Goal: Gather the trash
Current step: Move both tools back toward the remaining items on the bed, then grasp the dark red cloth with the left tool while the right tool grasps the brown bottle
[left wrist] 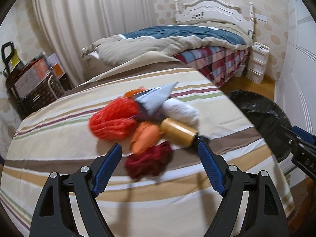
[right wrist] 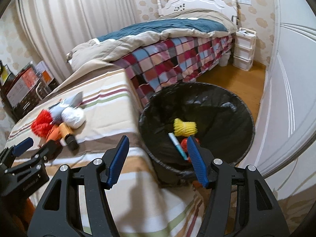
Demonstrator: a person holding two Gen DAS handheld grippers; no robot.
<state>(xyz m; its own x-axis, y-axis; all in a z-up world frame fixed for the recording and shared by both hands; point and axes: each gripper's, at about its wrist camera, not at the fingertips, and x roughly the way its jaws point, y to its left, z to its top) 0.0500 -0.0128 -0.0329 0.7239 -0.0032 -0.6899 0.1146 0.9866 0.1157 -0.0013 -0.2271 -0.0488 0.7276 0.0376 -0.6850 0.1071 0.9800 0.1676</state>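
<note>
Left wrist view: trash pile — red mesh (left wrist: 112,118), gold spool (left wrist: 178,131), white roll (left wrist: 181,110) — on striped bedcover (left wrist: 59,130), just ahead of left gripper (left wrist: 160,148), fingers spread, empty. Right gripper (right wrist: 157,144) released over black bin (right wrist: 227,102) holding yellow netting (right wrist: 184,127).

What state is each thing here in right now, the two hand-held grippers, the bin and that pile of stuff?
Left hand-held gripper: open, empty, above the pile.
Right hand-held gripper: open, empty, near the bin.
Trash bin: lined with a black bag, partly filled.
Yellow net: inside the bin.
Blue pen: inside the bin.
Pile of trash: heaped on the striped cover, not yet collected.
</note>
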